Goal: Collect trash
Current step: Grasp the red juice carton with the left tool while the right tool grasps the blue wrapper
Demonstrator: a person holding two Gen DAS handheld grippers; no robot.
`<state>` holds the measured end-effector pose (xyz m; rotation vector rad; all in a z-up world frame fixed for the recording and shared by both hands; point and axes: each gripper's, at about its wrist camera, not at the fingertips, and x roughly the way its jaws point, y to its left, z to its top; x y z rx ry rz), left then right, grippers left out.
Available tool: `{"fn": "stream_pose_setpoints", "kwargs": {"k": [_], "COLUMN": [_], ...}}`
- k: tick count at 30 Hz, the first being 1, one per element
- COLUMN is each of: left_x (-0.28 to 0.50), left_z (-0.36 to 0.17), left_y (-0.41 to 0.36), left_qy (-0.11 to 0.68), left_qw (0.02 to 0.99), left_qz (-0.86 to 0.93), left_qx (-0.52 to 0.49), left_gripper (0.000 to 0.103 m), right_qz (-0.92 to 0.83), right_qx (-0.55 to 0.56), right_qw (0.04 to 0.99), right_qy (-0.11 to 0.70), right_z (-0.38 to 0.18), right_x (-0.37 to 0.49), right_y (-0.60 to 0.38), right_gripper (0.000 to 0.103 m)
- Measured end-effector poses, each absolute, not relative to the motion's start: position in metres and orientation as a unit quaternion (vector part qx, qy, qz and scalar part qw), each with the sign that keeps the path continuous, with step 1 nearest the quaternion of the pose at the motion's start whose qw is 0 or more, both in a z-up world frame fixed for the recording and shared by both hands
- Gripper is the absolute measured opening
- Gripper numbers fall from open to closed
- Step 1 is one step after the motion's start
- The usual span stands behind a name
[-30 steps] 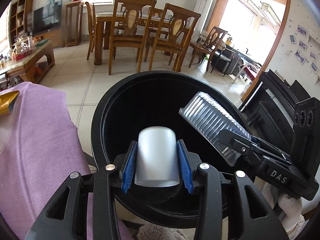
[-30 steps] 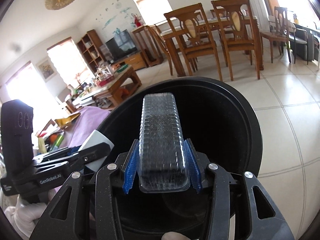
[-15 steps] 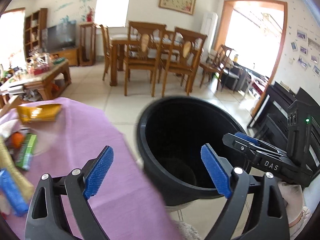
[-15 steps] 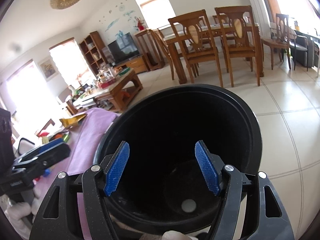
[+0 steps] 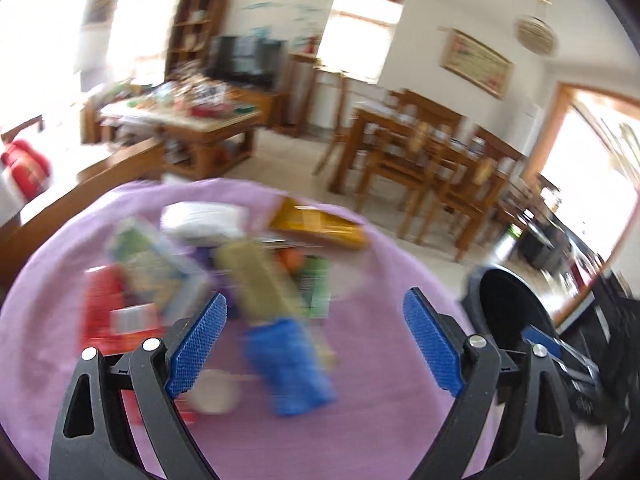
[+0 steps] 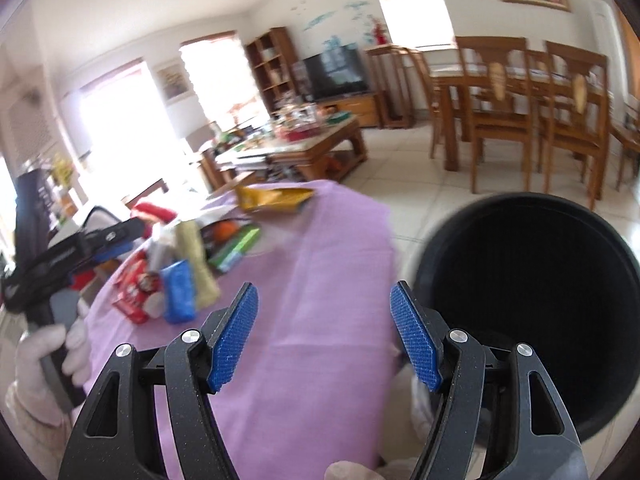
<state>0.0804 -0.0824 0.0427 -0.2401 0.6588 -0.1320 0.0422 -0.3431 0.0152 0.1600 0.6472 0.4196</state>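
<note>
Both tongs empty, jaws spread wide: left tongs over the trash pile, right tongs over bare purple cloth beside the bin.

Progress, judged: nowhere near done. Black bin sits off the desk's right edge, inside too dark to read. A whole cluster of trash waits on the purple-covered desk: blue packet nearest the left tongs, tan-yellow wrapper, red pack, green packet, white wad, gold bag at the far edge. Left view heavily blurred, so item identities are rough.

Obstacles: items are touching and overlapping, so a clean single pick looks hard. Wooden coffee table and dining chairs stand well apart, no interference.
</note>
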Motion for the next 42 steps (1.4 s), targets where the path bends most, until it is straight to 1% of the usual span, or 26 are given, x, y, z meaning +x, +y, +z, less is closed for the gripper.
{"fn": "stream_pose_setpoints", "kwargs": {"k": [3, 7, 12, 14, 18, 20, 21, 22, 23, 25, 26, 27, 28, 38, 42], "left_x": [0.075, 0.063, 0.054, 0.048, 0.059, 0.064, 0.061, 0.062, 0.063, 0.063, 0.062, 0.062, 0.062, 0.050, 0.040], "left_z": [0.037, 0.020, -0.005, -0.017, -0.030, -0.038, -0.038, -0.036, -0.035, -0.036, -0.035, -0.035, -0.036, -0.027, -0.022], "left_y": [-0.051, -0.042, -0.028, -0.018, -0.007, 0.001, 0.003, 0.004, 0.005, 0.008, 0.008, 0.008, 0.010, 0.007, 0.002], "left_qy": [0.335, 0.358, 0.381, 0.394, 0.415, 0.427, 0.422, 0.418, 0.415, 0.414, 0.413, 0.412, 0.413, 0.387, 0.371], "left_qw": [0.932, 0.929, 0.920, 0.913, 0.900, 0.891, 0.892, 0.894, 0.896, 0.895, 0.895, 0.895, 0.894, 0.907, 0.912], "left_qz": [-0.042, -0.026, -0.018, -0.027, -0.045, -0.049, -0.052, -0.053, -0.052, -0.055, -0.058, -0.060, -0.063, -0.077, -0.089], "left_qx": [-0.133, -0.092, -0.088, -0.102, -0.126, -0.143, -0.152, -0.154, -0.150, -0.155, -0.158, -0.159, -0.162, -0.148, -0.148], "left_gripper": [0.089, 0.089, 0.087, 0.073, 0.062, 0.059, 0.058, 0.056, 0.052, 0.051, 0.048, 0.037, 0.031, 0.031, 0.031], "right_qz": [0.231, 0.250, 0.275, 0.282, 0.285, 0.280, 0.276, 0.274, 0.274, 0.277, 0.279, 0.281, 0.284, 0.301, 0.304], "right_qx": [0.057, 0.038, 0.013, 0.006, -0.024, -0.042, -0.052, -0.056, -0.055, -0.054, -0.055, -0.055, -0.055, -0.004, 0.016], "right_qw": [0.917, 0.905, 0.886, 0.880, 0.871, 0.869, 0.868, 0.865, 0.862, 0.861, 0.861, 0.860, 0.859, 0.862, 0.869], "right_qy": [0.320, 0.341, 0.373, 0.383, 0.398, 0.405, 0.411, 0.416, 0.422, 0.424, 0.422, 0.422, 0.422, 0.408, 0.390], "right_z": [0.014, 0.005, -0.010, -0.016, -0.026, -0.032, -0.035, -0.038, -0.040, -0.040, -0.040, -0.041, -0.041, -0.035, -0.028], "right_x": [0.050, 0.063, 0.083, 0.089, 0.096, 0.097, 0.099, 0.101, 0.103, 0.105, 0.105, 0.106, 0.106, 0.100, 0.089], "right_y": [-0.298, -0.250, -0.194, -0.174, -0.146, -0.136, -0.131, -0.128, -0.126, -0.124, -0.122, -0.121, -0.122, -0.146, -0.160], "right_gripper": [0.069, 0.069, 0.069, 0.069, 0.068, 0.061, 0.058, 0.050, 0.039, 0.034, 0.033, 0.032, 0.030, 0.029, 0.029]}}
